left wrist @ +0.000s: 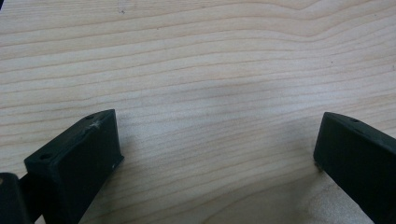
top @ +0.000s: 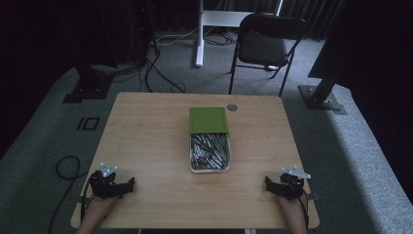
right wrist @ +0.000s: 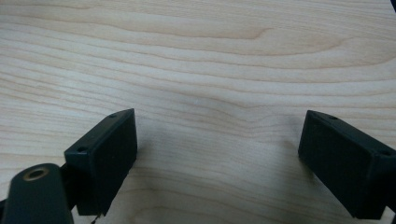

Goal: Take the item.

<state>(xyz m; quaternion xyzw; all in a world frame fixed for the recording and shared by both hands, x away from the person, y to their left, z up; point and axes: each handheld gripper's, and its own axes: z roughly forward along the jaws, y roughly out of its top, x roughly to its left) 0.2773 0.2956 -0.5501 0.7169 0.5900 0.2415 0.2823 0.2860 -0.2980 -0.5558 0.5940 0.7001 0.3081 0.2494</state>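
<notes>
We see one desk [top: 146, 141], light wood, bare apart from a single tray setup at centre, likely put there so either hand can reach it equally. One small grey disc [top: 232, 107] sits in the top just beyond the tray, probably a cable port.

One clear tray [top: 209, 169] sits mid-desk, slightly toward the far side, long axis running near-to-far. One green lid [top: 208, 120] covers its far half only; we judge it was slid back to expose the contents while staying with the tray. The open near half holds a heap of small silvery parts [top: 209, 151], too small and too many to count, and we can't tell what kind they are.

Two claws, one per hand. Left claw [top: 113, 185] rests at the near-left edge, right claw [top: 285, 186] at the near-right edge, both well apart from the tray. We read this as a parked start pose, symmetric about the tray.

In each gripper view the jaws stand wide, released, with only bare wood between them. Nothing grasped, and the parts look untouched.
</notes>
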